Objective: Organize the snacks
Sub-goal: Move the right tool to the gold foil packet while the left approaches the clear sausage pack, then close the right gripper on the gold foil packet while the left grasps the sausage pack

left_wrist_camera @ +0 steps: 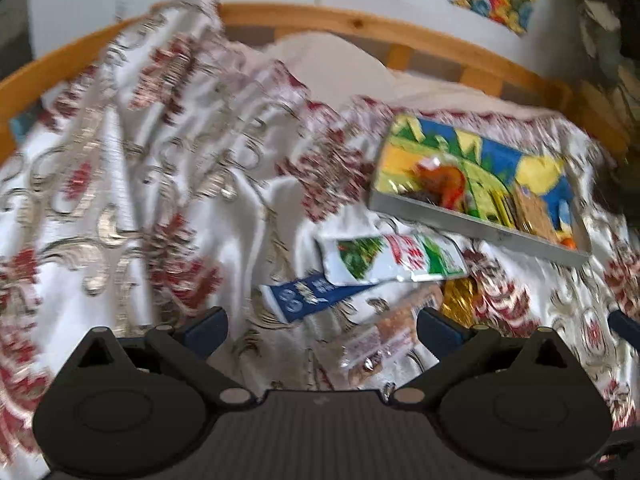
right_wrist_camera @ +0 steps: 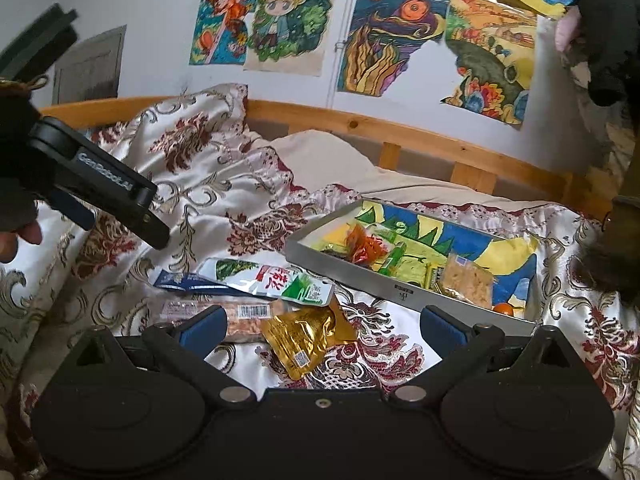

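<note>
Bedding in white satin with dark red flowers and gold scrolls is spread over a wooden-railed bed. Coloured drawings are taped on the wall behind. A shallow grey tray, lined with a bright drawing, is laid on the cover; an orange-red packet, a clear bag of pale flakes and green and yellow wrappers are held in it. Loose before it on the cover are a white and green pouch with red characters, a dark blue packet, a clear pack with a barcode label, and a gold foil sachet. "GenRobot.AI" is printed on the left claw, whose spread cannot be told there; in its own view the left claw is spread wide and empty. The right claw is likewise wide apart, empty.
</note>
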`<state>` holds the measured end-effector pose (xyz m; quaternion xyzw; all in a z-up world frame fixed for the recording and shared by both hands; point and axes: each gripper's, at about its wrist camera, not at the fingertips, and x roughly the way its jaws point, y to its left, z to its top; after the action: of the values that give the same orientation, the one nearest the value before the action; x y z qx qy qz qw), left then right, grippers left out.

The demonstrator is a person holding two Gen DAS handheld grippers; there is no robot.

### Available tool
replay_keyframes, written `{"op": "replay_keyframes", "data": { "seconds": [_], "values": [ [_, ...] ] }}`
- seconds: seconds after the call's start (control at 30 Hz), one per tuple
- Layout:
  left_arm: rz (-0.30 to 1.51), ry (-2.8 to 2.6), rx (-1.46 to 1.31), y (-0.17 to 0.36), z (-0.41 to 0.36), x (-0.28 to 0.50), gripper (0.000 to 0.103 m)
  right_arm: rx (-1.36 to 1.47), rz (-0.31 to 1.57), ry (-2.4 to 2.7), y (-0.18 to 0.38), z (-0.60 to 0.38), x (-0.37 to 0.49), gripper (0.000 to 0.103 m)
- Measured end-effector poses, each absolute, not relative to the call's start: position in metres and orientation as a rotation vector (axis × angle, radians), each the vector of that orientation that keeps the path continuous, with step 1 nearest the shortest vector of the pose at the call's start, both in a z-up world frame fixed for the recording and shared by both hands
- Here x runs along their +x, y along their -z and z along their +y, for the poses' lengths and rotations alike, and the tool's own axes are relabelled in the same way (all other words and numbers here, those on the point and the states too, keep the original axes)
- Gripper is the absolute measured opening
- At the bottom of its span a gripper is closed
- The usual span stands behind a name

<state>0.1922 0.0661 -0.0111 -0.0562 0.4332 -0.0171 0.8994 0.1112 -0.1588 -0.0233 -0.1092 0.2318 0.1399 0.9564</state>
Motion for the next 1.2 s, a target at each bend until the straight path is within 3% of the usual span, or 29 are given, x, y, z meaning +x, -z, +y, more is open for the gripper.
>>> {"op": "replay_keyframes", "data": {
  "seconds": [0.3,0.67,1.2],
  "values": [
    [0.98,0.188,0.099,0.04,0.024,0.201,0.103,-0.216,0.496,-0.396,0.019,-0.189,0.143,0.102],
    [1.103,0.251,0.123,0.063,0.01,0.228,0.102,0.286,0.753,-0.443,0.054,-0.213,0.21,0.102],
    [1.181,0.241,0.174,0.092,0.01,0.255,0.102,0.365,0.931,-0.33,0.103,-0.192,0.263,0.082]
  ]
}}
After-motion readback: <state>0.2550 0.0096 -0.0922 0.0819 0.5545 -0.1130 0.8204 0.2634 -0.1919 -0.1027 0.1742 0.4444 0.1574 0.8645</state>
